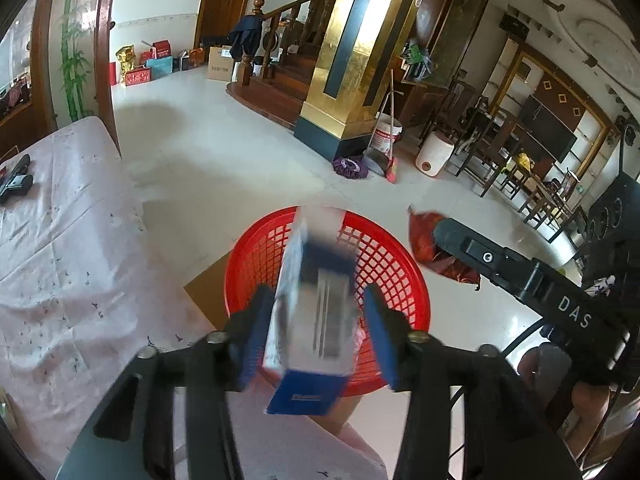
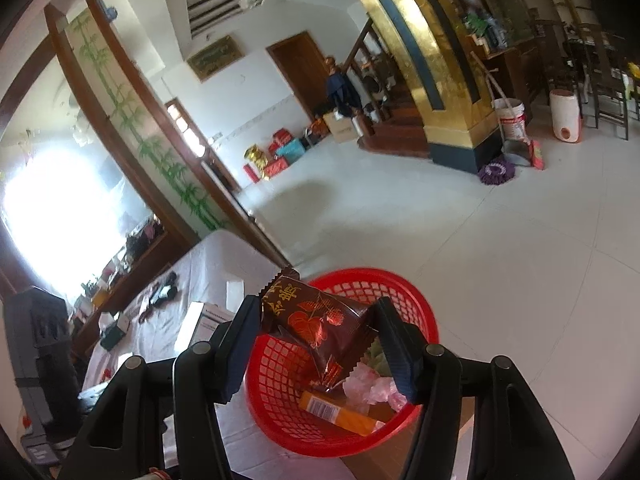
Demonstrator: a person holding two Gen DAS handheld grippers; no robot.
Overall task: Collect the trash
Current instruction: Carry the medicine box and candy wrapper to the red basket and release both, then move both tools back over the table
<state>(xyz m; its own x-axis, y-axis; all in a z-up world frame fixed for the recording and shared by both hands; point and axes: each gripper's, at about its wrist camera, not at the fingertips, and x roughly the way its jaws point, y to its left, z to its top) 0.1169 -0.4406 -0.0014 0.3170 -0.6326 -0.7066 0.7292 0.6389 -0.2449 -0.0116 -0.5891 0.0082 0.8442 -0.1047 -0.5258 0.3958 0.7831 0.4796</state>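
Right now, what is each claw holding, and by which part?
Right claw grips the brown snack packet across its upper half, pads on both side edges. Left claw: blue-and-white box sits between the pads, a gap beside one, apparently loose.

Glossy pale tiled floor point(image 1: 240, 152), gold pillar point(image 1: 352, 60), wooden staircase point(image 1: 288, 76), bright window point(image 2: 52, 216).

The round red plastic lattice basket point(image 2: 400, 292) stands open-topped, though a blurred blue-and-white carton point(image 1: 310, 308) and a dark brown snack wrapper point(image 2: 320, 320) fill the space above its mouth. An orange box point(image 2: 340, 414) and pink crumpled plastic point(image 2: 372, 388) cover part of its floor. The pale tiled floor point(image 1: 240, 152) beyond lies open as far as the gold-clad pillar point(image 1: 352, 60).
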